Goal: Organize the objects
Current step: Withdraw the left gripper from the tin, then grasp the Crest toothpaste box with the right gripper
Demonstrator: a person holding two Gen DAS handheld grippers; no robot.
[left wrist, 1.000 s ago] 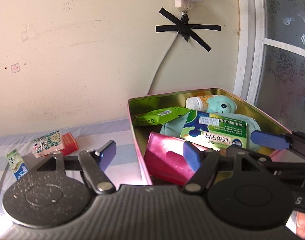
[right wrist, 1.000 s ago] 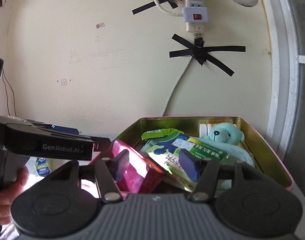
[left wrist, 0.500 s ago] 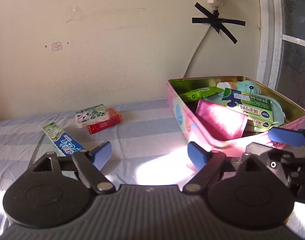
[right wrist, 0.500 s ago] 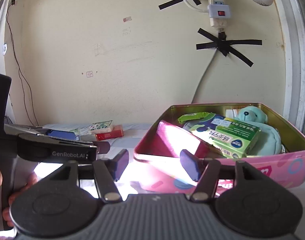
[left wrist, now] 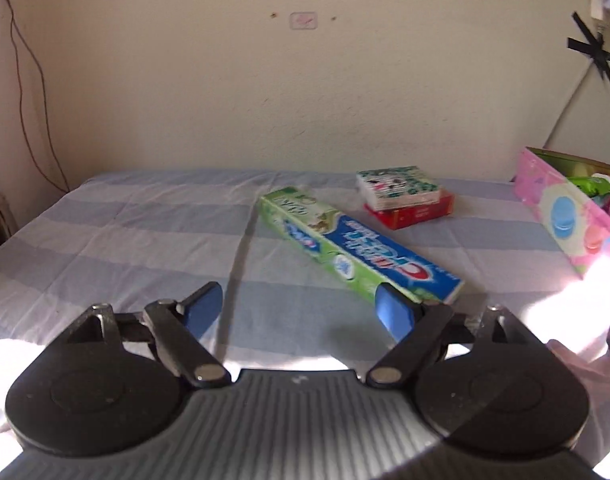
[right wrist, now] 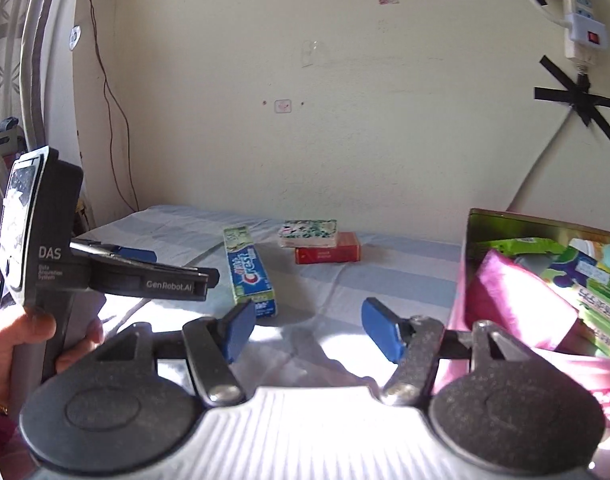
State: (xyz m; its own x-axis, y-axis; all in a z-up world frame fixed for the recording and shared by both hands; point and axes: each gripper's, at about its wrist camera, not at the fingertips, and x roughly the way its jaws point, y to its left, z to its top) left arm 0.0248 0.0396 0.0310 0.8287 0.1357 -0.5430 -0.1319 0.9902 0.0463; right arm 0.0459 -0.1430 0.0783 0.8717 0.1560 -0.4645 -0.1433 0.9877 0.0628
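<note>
Left wrist view: the left gripper (left wrist: 299, 310) hangs wide open and empty, jaws having just widened, before the green-and-blue toothpaste carton (left wrist: 355, 246) on the striped cloth (left wrist: 145, 232). The right gripper (right wrist: 305, 330), half open, empty, jaws just widening, sits left of the pink tin box (right wrist: 461, 292).

A cream wall (left wrist: 233, 92) rises behind the bed's far edge. A thin dark wire (left wrist: 25, 64) trails down it toward the bed's far left corner. Near the far right corner, a white power strip (right wrist: 583, 20) with red switches hangs on the wall, its white cable (right wrist: 545, 160) held by crossed black tape (right wrist: 581, 104). A small pale sticker (left wrist: 303, 21) sits mid-wall. The bed carries a blue-and-white striped sheet (left wrist: 125, 232).
</note>
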